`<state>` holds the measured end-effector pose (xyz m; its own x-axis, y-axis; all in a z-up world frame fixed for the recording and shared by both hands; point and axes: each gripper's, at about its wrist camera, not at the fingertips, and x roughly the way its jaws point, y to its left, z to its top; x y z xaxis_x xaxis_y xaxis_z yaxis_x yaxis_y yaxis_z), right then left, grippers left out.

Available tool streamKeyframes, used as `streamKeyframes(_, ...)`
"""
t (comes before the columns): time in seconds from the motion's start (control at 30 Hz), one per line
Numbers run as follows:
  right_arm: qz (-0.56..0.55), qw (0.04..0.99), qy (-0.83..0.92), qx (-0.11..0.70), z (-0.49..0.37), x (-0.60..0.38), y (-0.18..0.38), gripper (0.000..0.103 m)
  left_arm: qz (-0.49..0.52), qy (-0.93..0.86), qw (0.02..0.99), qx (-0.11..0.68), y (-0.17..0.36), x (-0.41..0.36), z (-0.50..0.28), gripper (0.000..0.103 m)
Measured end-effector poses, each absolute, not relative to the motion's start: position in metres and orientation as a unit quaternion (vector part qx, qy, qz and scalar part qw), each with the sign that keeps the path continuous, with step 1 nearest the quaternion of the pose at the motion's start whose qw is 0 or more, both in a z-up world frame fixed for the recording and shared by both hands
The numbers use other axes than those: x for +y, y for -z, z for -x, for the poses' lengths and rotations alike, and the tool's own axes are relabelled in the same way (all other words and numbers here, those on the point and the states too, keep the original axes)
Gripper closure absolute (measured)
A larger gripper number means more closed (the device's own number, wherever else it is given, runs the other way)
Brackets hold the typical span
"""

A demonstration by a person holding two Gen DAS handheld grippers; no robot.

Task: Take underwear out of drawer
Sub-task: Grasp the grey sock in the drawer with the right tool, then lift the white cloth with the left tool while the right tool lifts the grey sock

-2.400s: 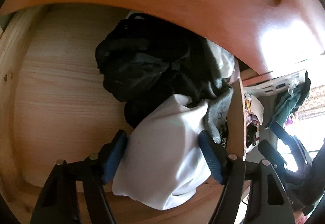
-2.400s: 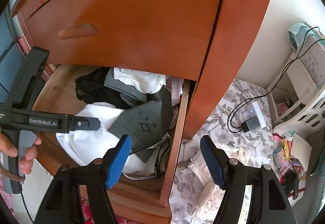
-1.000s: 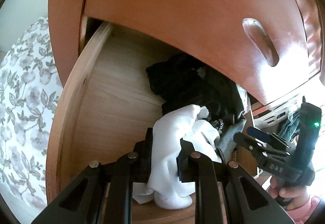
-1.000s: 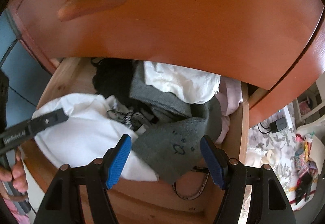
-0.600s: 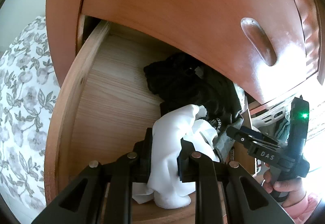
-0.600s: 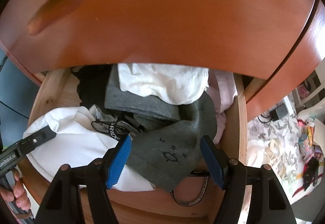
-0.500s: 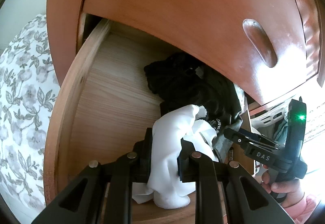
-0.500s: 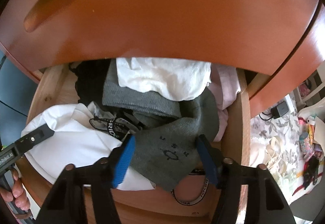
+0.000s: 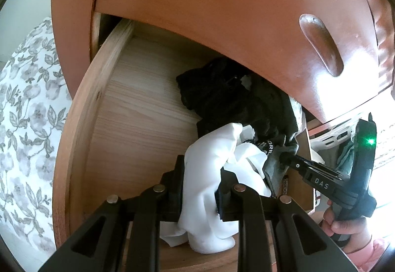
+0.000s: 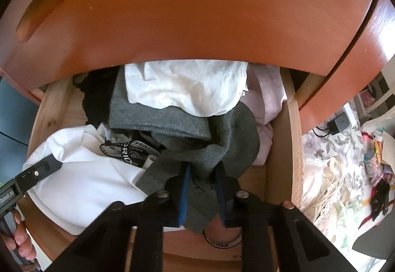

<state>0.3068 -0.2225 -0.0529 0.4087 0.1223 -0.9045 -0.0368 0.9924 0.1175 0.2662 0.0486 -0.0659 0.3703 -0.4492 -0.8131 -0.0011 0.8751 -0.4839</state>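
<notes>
Drawer (image 9: 116, 109) open. Our left gripper (image 9: 200, 188) clamps the white garment (image 9: 205, 173); right gripper (image 10: 201, 185), jaws closing, pinches the grey underwear (image 10: 222, 138). Risk: tangled waistband (image 10: 128, 148) drags neighbours out.

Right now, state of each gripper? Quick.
Left gripper: closed on the white garment, pulled up from the drawer.
Right gripper: jaws closing, pads already pinching the grey garment.

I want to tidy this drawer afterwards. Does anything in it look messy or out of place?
Yes. The clothes are unfolded and heaped at one end of the drawer: a white garment on grey knit fabric, black items behind, and a black-and-white waistband hanging over the front edge. The other end is bare wood.
</notes>
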Motion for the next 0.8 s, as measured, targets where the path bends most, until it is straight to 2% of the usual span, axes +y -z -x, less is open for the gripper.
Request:
streamKeyframes(0.2,-0.033,0.853,-0.067,0.517,-0.29,-0.225,0.047,0.09,0.204,0.132,0.8,0.548,0.07,0.044,-0.266,0.08)
streamKeyframes(0.8,-0.05,0.878,-0.108,0.463,-0.226,-0.244,-0.005,0.091,0.198,0.125,0.811,0.536,0.063,0.032,-0.245,0.081)
